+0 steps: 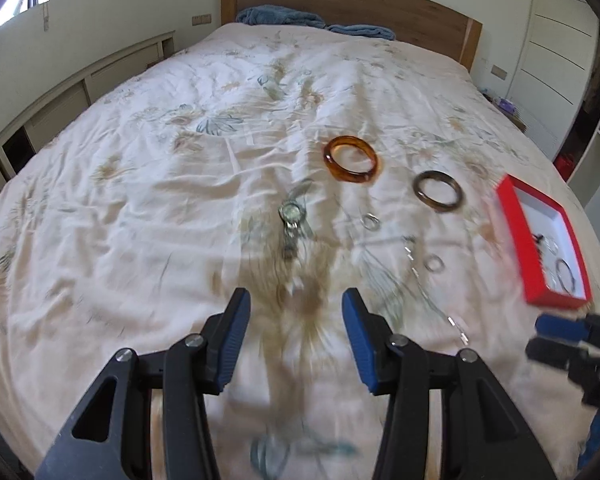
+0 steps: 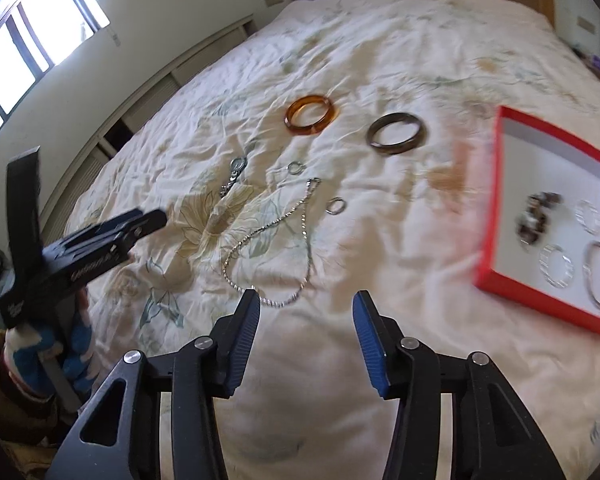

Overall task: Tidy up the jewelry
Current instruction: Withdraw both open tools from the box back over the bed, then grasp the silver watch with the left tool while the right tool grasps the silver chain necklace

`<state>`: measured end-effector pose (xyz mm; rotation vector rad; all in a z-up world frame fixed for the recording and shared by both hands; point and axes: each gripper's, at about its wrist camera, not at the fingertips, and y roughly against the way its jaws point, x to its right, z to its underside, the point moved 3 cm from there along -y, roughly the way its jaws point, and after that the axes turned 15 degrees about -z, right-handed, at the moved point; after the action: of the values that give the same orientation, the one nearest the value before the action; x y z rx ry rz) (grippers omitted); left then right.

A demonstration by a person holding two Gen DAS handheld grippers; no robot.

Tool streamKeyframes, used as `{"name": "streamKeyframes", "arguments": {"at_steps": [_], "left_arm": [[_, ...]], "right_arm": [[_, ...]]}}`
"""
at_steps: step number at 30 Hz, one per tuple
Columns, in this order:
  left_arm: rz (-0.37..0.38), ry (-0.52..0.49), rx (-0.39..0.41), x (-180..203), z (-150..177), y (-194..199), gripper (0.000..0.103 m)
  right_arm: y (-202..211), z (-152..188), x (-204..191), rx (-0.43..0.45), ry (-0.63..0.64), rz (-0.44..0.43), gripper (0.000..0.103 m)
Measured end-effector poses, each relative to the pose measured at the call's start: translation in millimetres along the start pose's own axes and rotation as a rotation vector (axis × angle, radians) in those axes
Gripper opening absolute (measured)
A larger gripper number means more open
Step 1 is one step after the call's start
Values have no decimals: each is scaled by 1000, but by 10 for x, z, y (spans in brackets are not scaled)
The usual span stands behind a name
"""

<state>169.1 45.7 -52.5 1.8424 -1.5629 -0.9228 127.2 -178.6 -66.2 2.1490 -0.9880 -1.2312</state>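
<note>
Jewelry is lying partly sorted on the bed (image 2: 380, 380): the red box (image 2: 496, 184), at three o'clock in the right wrist view, is already holding four rings or bangles and a dark beaded piece. Six pieces are waiting on the cover: an amber bangle (image 2: 310, 115), a brown bangle (image 2: 396, 133), a watch (image 2: 236, 168), a chain necklace (image 2: 268, 240) and two small rings (image 2: 296, 167). The left gripper (image 1: 296, 316) and right gripper (image 2: 306, 316) are hanging released, grasping nothing.

A wide bed (image 1: 180, 160) under a floral quilt – wooden headboard (image 1: 340, 4), pale walls, daylight through the window (image 2: 24, 52).
</note>
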Motion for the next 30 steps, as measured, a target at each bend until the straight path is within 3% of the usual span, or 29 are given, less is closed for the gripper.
{"name": "streamKeyframes", "arguments": {"at_steps": [10,19,30], "left_arm": [[-2,4,-64,129,-329,-916,45],[-7,-46,-75,215,-324,-1167,44],[31,-40,-84,184,-253,-1303,31]], "right_arm": [[-686,-333,296,-77,-18,-65,42],[-1025,-460,325,-108,-18,-147,36],[-1290,-629,312,-94,-55,-211,36]]}}
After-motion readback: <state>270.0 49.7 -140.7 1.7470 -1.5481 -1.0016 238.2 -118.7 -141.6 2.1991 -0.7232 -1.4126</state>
